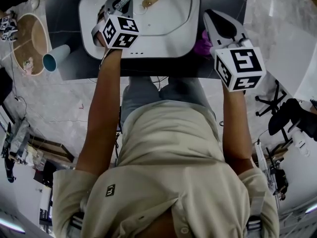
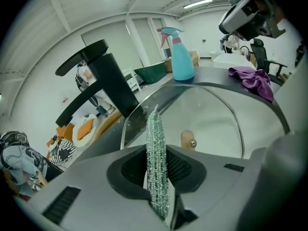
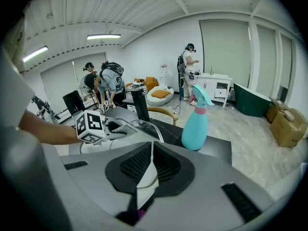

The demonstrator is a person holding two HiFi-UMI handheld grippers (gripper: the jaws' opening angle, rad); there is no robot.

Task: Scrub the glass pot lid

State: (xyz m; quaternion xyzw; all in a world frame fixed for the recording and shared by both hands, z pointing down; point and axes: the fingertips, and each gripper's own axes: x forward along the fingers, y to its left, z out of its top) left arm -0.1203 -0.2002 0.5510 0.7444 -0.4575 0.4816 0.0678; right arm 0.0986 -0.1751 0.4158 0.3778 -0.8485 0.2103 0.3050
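Over at the left edge of the dark worktop (image 1: 64, 14) a teal cup (image 1: 55, 57) is sitting just outside a white basin (image 1: 94, 14). The person is leaning over that basin, holding a gripper in each hand.

The left gripper (image 1: 118, 6) is reaching in over the basin's left side, its jaws clamping flat on a glittery green-silver mesh scrubber (image 2: 156, 138) that is sticking up and out past the fingertips. The scrubber's tip is lying against the left rim of the glass pot lid (image 1: 163, 6) (whether it is actually pressing on the glass I cannot tell). The lid itself is resting inside the basin, metal-rimmed, its pale wooden knob (image 1: 150, 1) facing up near the middle. Behind the basin a black tap (image 2: 103, 78) is slanting upward, and further along the back edge a teal spray bottle (image 2: 180, 57) with a pink collar is standing upright.

Moving right, a purple cloth (image 1: 202, 44) is lying crumpled on the worktop just beside the basin's right edge. The right gripper (image 1: 212, 19) is hovering close above that cloth, apart from the lid — its jaws are drawn together with only a sliver of light showing between the pads.
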